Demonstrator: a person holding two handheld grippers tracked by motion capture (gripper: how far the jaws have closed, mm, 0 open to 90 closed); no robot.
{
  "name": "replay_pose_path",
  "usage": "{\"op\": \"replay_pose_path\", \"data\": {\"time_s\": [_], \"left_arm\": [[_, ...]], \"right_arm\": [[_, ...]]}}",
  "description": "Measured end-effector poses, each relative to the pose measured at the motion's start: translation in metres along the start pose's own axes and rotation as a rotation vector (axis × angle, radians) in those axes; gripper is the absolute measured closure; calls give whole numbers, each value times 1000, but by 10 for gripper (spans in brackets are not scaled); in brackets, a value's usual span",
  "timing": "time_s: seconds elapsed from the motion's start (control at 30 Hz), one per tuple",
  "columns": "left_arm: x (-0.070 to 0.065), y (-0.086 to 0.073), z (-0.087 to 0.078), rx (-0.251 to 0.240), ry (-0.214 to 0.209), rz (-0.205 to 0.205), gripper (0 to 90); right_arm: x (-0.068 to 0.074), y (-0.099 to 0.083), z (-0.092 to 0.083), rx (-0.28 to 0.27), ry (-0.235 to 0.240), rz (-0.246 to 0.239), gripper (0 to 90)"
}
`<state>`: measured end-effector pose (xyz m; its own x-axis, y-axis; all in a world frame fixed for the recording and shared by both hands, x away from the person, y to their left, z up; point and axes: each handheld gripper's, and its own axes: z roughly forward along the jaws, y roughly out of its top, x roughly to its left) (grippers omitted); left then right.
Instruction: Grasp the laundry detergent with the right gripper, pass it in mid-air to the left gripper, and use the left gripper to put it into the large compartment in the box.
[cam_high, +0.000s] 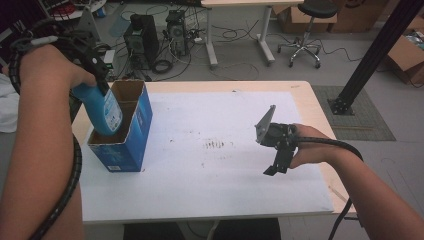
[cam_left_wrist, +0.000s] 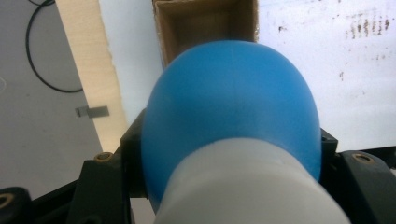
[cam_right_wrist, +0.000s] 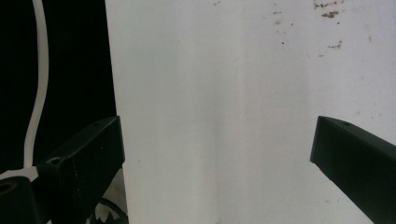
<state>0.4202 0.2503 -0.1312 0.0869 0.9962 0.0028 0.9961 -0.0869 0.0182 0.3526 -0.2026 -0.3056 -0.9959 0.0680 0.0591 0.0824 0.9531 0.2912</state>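
Note:
My left gripper (cam_high: 102, 85) is shut on a blue plastic bottle (cam_high: 106, 112) with a white cap, gripping it near the neck. The bottle hangs bottom-down, and its lower end dips into the open top of a blue cardboard box (cam_high: 136, 131) at the table's left edge. In the left gripper view the bottle (cam_left_wrist: 233, 102) bulges between the jaws, with the box's brown inside (cam_left_wrist: 205, 23) beyond it. My right gripper (cam_high: 275, 168) hovers over the right part of the table, pointing down. Its jaws stand open in the right gripper view, where the gripper (cam_right_wrist: 215, 140) holds nothing.
A white sheet (cam_high: 210, 165) covers most of the wooden table (cam_high: 320, 120). Beyond the table, computer towers (cam_high: 142, 37), cables and a stool (cam_high: 307, 30) stand on the floor. A black slanted post (cam_high: 370, 55) and cardboard boxes (cam_high: 407, 57) are at the right.

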Motion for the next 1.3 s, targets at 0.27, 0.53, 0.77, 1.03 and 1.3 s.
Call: {"op": "replay_pose_path", "data": {"time_s": [0.27,0.53,0.77,1.03,1.3], "left_arm": [[3,5,29,18,-8,11,385],[6,8,60,36,-22,9,385],[7,11,85,57,-41,12,385],[7,12,107,48,-37,26,384],[7,13,129,64,-41,28,384]], "right_arm": [[1,-1,4,-7,5,5,29],[3,-6,5,-3,6,14,31],[5,-8,7,0,9,18,31],[6,-9,8,-1,11,22,34],[6,-11,9,0,11,27,36]]}}
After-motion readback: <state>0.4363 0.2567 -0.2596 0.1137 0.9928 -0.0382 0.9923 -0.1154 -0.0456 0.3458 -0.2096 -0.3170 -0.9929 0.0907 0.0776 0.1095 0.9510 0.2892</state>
